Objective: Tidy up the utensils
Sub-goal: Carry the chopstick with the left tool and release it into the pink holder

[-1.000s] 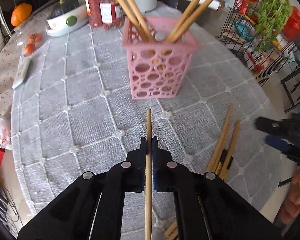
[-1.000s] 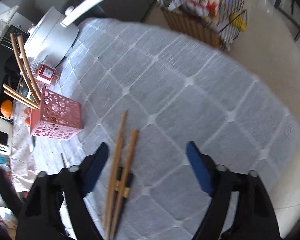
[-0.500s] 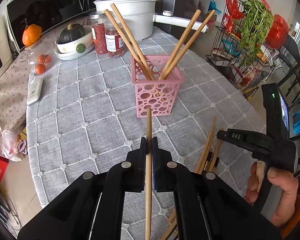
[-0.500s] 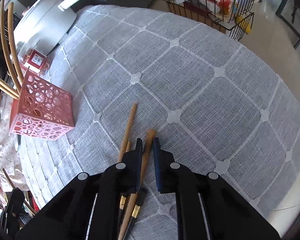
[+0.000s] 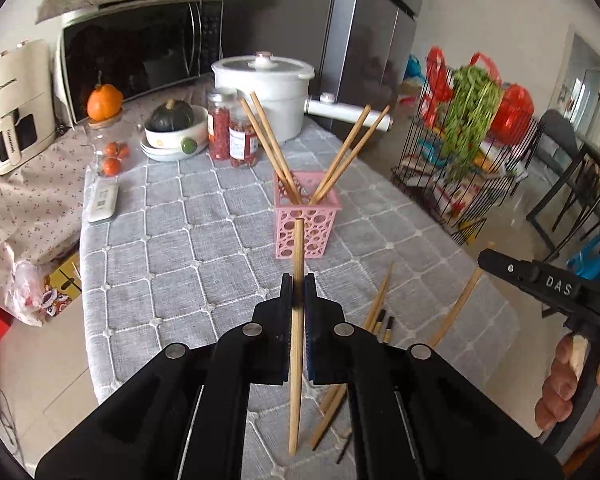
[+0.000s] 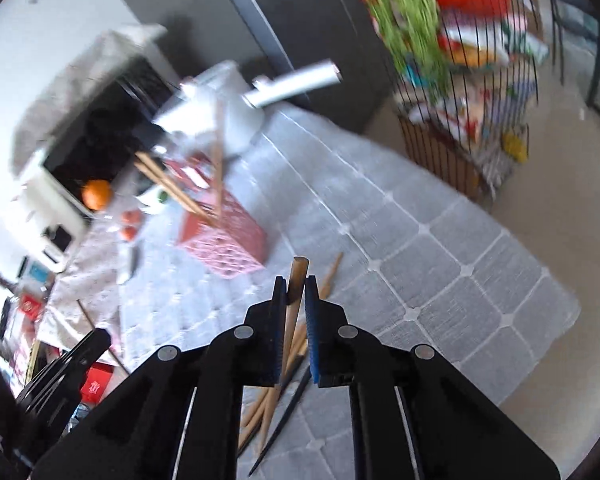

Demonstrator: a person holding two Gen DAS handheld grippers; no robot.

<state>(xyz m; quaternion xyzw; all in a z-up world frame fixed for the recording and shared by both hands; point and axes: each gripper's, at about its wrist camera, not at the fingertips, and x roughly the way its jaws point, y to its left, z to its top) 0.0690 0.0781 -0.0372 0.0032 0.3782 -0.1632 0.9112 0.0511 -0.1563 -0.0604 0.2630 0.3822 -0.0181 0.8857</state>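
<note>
Where the left tongs (image 5: 299, 285) pinch together, one pale wooden chopstick (image 5: 297, 320) is clamped between the pads: plain, round, unmarked, its blunt tip standing past the pads toward the pink basket (image 5: 305, 221). Right tongs (image 6: 296, 289): jaws have just been closing and now grip a second wooden chopstick (image 6: 293, 300), darker brown at its flat end, raised off the cloth.

Loose chopsticks (image 5: 374, 316): several on the worktop (image 5: 160, 240) just right of the left tongs, light wood, some with dark tips and a gold band.

Pink basket: square, perforated with round holes, upright on the grey quilted cloth; four wooden chopsticks (image 5: 268, 142) lean out of it in two splayed pairs.

Beyond: two red-filled jars (image 5: 232, 132), a white lidded pot (image 5: 266, 92), a bowl holding a dark green squash (image 5: 172, 130), a microwave (image 5: 136, 54). A wire rack (image 5: 460, 160) with greens stands on the floor, well apart.
</note>
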